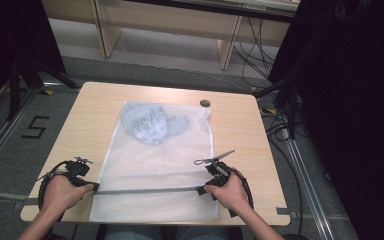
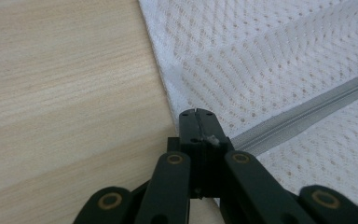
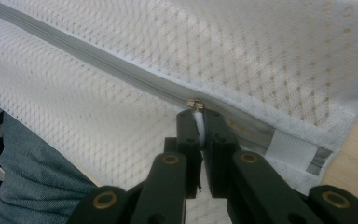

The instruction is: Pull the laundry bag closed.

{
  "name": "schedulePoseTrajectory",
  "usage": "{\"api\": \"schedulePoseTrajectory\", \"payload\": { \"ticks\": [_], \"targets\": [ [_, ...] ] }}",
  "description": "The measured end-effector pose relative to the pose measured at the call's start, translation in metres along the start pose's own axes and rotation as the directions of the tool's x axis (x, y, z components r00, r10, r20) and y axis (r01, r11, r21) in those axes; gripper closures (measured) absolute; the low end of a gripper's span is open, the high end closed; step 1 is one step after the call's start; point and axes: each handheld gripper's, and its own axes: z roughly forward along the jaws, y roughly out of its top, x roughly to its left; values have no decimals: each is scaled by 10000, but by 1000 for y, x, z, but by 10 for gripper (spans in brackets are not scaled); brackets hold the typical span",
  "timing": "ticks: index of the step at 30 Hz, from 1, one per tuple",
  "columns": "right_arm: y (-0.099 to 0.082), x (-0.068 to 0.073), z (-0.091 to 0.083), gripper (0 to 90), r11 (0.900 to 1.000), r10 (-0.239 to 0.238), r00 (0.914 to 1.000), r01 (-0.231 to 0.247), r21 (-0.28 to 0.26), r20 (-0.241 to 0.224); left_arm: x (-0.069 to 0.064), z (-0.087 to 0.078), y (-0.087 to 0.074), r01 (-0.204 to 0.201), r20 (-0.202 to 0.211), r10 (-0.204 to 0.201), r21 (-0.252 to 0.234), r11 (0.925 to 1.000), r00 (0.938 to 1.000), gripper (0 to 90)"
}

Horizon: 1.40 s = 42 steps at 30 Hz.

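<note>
Lying crosswise, zipper [image 1: 145, 190], tools [image 1: 94, 187] apparently clamping ends

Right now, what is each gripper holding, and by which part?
Left gripper is shut on the mesh laundry bag at the left end of its zipper. Right gripper is shut on the white zipper pull near the zipper's right end.

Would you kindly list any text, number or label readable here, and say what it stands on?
"5": black mark on the grey floor left of the table.
Print on the blue garment inside the mesh bag: too blurred to read.
White tab by the zipper: blank.
</note>
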Motion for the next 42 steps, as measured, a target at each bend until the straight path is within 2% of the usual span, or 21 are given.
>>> {"api": "schedulePoseTrajectory", "payload": {
  "ticks": [1, 2, 4, 5, 7, 11, 12, 15, 16, 18, 19, 22, 24, 27, 28, 32, 35, 37, 38, 40, 42],
  "targets": [
    [0, 0, 0, 871, 10000, 0, 10000, 0, 0, 0, 0, 0, 0, 0, 0, 0, 0, 10000, 10000, 900],
    [0, 2, -2, 871, 9984, 554, 9983, -555, -90, -176, 0, 0, 0, 9, 1, -9, -2, 10000, 10000, 900],
    [-1, 0, -2, 871, 9981, 507, 9987, -510, -333, -103, 0, 0, 0, -14, 16, 14, 15, 10000, 10000, 900],
    [-1, 1, -3, 871, 9973, 718, 9972, -720, -105, -191, 1, 0, 0, -15, 26, 15, 21, 10000, 10000, 900],
    [-1, -2, -4, 871, 9986, 523, 9983, -525, -81, -236, 1, 0, 0, -11, 39, 11, 18, 10000, 10000, 900],
    [-4, -5, -8, 871, 9952, 971, 9945, -974, -58, -401, 1, 0, 0, -21, 26, 21, 19, 10000, 10000, 900],
    [-5, -8, -7, 871, 9973, 677, 9970, -686, -253, -363, 1, 0, 0, -15, 31, 15, 15, 10000, 10000, 900],
    [-6, -10, -8, 871, 9971, 712, 9969, -721, -262, -338, 0, 0, 0, -26, 14, 26, 45, 10000, 10000, 900],
    [-7, -10, -10, 871, 9942, 1070, 9935, -1073, -55, -395, 1, 0, 0, -31, 27, 31, 34, 10000, 10000, 900],
    [-8, -14, -10, 871, 9958, 892, 9954, -899, -190, -356, 1, 0, 0, -26, 40, 25, 17, 10000, 10000, 900],
    [-9, -13, -12, 871, 9907, 1360, 9904, -1359, 36, -262, 1, 0, 0, -28, 25, 28, 47, 10000, 10000, 900],
    [-10, -17, -14, 871, 9889, 1486, 9886, -1485, 42, -259, 1, 0, 0, -24, 42, 24, 6, 10000, 10000, 900],
    [-11, -20, -13, 871, 9917, 1287, 9909, -1288, -2, -400, 1, 0, 0, -28, 45, 28, 20, 10000, 10000, 900],
    [-13, -24, -14, 871, 9865, 1639, 9838, -1631, 165, -721, 1, 0, 0, -34, 55, 34, 20, 10000, 10000, 900],
    [-13, -29, -12, 870, 9941, 1064, 9911, -1076, -113, -798, 1, 0, 0, -31, 51, 31, 19, 10000, 10000, 900],
    [-14, -31, -16, 871, 9900, 1405, 9898, -1400, 188, -251, 1, 0, 0, -32, 64, 32, 32, 10000, 10000, 900],
    [-13, -33, -16, 871, 9881, 1531, 9875, -1525, 175, -374, 3, -1, 0, -362, 62, 362, 20, 9993, 9993, 900],
    [-14, -34, -15, 871, 9893, 1441, 9894, -1437, 240, -163, 3, -1, 0, -343, 60, 343, 25, 9994, 9994, 900],
    [-14, -36, -15, 870, 9894, 1441, 9890, -1433, 244, -343, 1, 0, 0, -38, 68, 38, 22, 10000, 10000, 900],
    [-15, -37, -13, 870, 9907, 1360, 9899, -1354, 161, -403, 1, 0, 0, -55, 61, 55, 36, 10000, 10000, 900],
    [-15, -37, -14, 870, 9863, 1630, 9861, -1620, 325, -323, 1, -1, 0, -49, 71, 48, 38, 10000, 10000, 900]
  ]
}}
